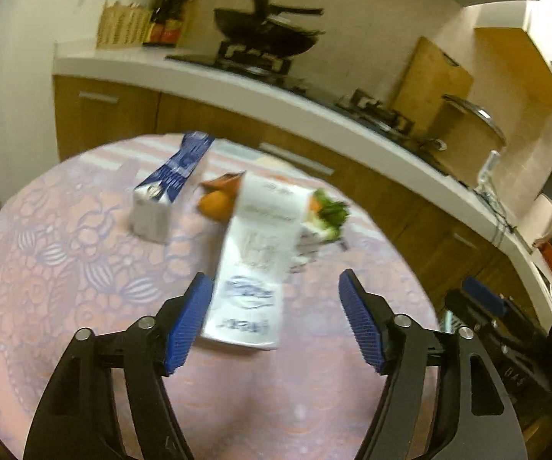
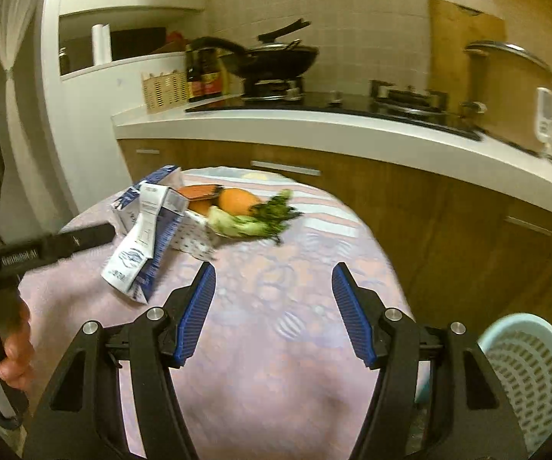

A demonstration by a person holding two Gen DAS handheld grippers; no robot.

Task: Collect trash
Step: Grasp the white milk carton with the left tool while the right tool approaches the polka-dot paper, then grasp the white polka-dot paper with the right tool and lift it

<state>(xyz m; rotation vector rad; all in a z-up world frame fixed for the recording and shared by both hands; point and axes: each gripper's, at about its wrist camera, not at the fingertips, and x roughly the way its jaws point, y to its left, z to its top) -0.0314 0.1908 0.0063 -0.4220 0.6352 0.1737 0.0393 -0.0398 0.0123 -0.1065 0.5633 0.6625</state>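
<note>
The trash lies together on a round table point(image 1: 46, 268) covered with a pink and lilac patterned cloth, and the white carton point(image 1: 253, 268) lying flat there serves as the landmark. In the left wrist view this carton stretches away from the camera, its near end just beyond the left gripper point(image 1: 276, 326), whose blue pads stand wide apart with nothing pressed between them; the near end of the carton sits close to the left-hand pad, though the blur hides whether they touch. To the left of the carton lies a blue and white carton point(image 1: 168, 191), also on its side. Just behind the white carton sit an orange point(image 1: 214, 203) and a piece of orange peel point(image 1: 224, 184), and to its right a bunch of wilted greens point(image 1: 327, 214) rests on a crumpled spotted wrapper point(image 1: 306, 245). In the right wrist view the right gripper point(image 2: 274, 314) hovers over bare cloth to the right of the white carton point(image 2: 130, 257), its jaws spread and empty. Left of the carton in that view the black left tool reaches in, held by a hand point(image 2: 11, 349) at the edge of the picture. Well to the right of the carton, beside the table and lower than its top, stands a pale blue perforated basket point(image 2: 532, 375). Behind the carton runs a white counter point(image 2: 314, 126) over wooden cabinets, bearing a black wok point(image 2: 276, 57) on a stove.
</note>
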